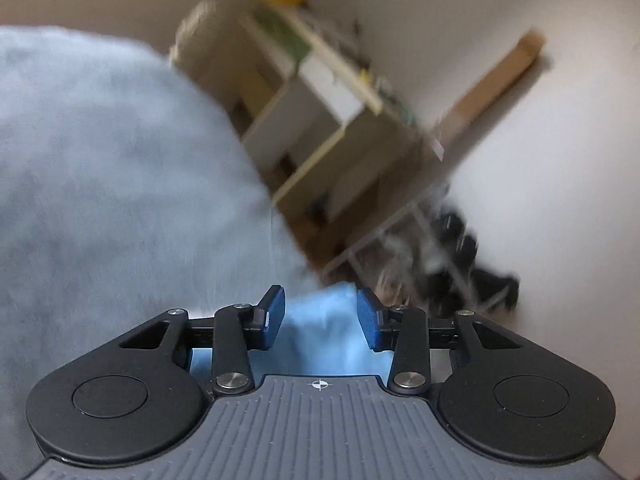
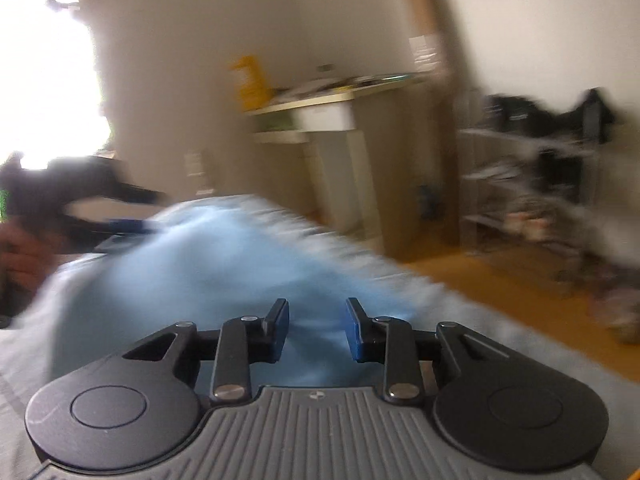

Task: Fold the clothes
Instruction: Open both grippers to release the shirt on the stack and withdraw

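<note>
Both views blurred. Light blue cloth [image 2: 224,256] bunched in a loose mound on a grey fleecy bed [image 1: 100,168], near its edge above the floor. Left tongs [image 1: 321,318] wide apart, cloth lying between and beneath the pads, not pinched. Right tongs [image 2: 317,330] likewise wide over the cloth (left tongs also visible at the mound's far side). Fold stage unclear. Best handled by pinching a real hem or corner, both sides level, then drawing taut.

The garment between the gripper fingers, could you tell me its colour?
Plain light blue garment, clearest in the right wrist view.
</note>
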### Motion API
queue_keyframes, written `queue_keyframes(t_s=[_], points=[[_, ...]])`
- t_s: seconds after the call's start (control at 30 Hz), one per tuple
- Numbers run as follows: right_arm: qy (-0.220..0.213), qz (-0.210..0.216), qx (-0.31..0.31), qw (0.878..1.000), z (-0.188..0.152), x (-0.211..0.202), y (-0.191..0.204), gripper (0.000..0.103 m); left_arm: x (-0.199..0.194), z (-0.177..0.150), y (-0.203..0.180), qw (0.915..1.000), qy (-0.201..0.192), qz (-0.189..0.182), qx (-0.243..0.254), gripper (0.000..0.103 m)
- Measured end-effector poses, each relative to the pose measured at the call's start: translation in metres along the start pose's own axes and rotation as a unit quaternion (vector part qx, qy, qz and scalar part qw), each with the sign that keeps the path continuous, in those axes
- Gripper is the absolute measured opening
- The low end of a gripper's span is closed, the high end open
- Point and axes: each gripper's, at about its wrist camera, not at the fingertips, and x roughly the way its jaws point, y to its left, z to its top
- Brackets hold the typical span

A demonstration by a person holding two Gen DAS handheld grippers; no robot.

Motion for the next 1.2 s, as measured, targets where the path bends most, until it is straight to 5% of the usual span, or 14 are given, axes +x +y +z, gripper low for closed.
queue_keyframes(t_s=[0.13,0.27,0.43,0.5,0.57,0.63,0.7,0.77,0.83,0.9,1.03,1.1,1.2], points=[[-0.025,0.003,0.025,0.999,0.007,-0.036,-0.004,0.033,-0.026,-0.022,0.003,0.9981,0.025,0.002,0.056,0.039],[-0.034,0.087,0.001,0.996,-0.005,-0.084,0.03,0.033,-0.052,-0.044,0.006,0.9924,0.052,0.005,0.112,0.04],[0.018,0.163,-0.015,0.986,-0.039,-0.103,0.066,0.032,-0.084,-0.072,0.009,0.9797,0.085,0.008,0.181,0.04],[0.063,0.12,-0.012,0.991,-0.05,-0.093,0.064,0.032,-0.097,-0.083,0.011,0.973,0.098,0.01,0.209,0.04],[0.096,0.084,0.018,0.992,-0.059,-0.089,0.056,0.035,-0.104,-0.079,0.025,0.9832,0.08,0.022,0.163,0.04],[0.095,0.068,0.044,0.992,-0.057,-0.105,0.054,0.034,-0.119,-0.078,0.022,0.9861,0.058,0.001,0.156,0.04],[0.06,0.061,0.008,0.996,-0.049,-0.123,0.069,0.034,-0.131,-0.082,0.011,0.9838,0.043,-0.026,0.172,0.042],[0.052,0.084,-0.021,0.995,-0.043,-0.129,0.088,0.034,-0.13,-0.095,-0.007,0.9769,0.06,-0.046,0.2,0.046],[0.057,0.103,-0.041,0.992,-0.041,-0.124,0.1,0.034,-0.115,-0.117,-0.02,0.9642,0.1,-0.015,0.245,0.049],[0.113,0.063,-0.033,0.991,-0.053,-0.11,0.102,0.034,-0.101,-0.139,-0.034,0.9466,0.141,0.016,0.29,0.049],[0.203,-0.006,0.028,0.979,-0.084,-0.116,0.098,0.036,-0.151,-0.137,-0.024,0.9463,0.118,0.037,0.299,0.051],[0.181,-0.007,0.025,0.983,-0.092,-0.139,0.113,0.043,-0.189,-0.136,-0.024,0.938,0.104,0.057,0.326,0.062],[0.123,-0.022,0.006,0.992,-0.09,-0.162,0.146,0.074,-0.239,-0.136,-0.027,0.9258,0.09,0.081,0.358,0.077]])
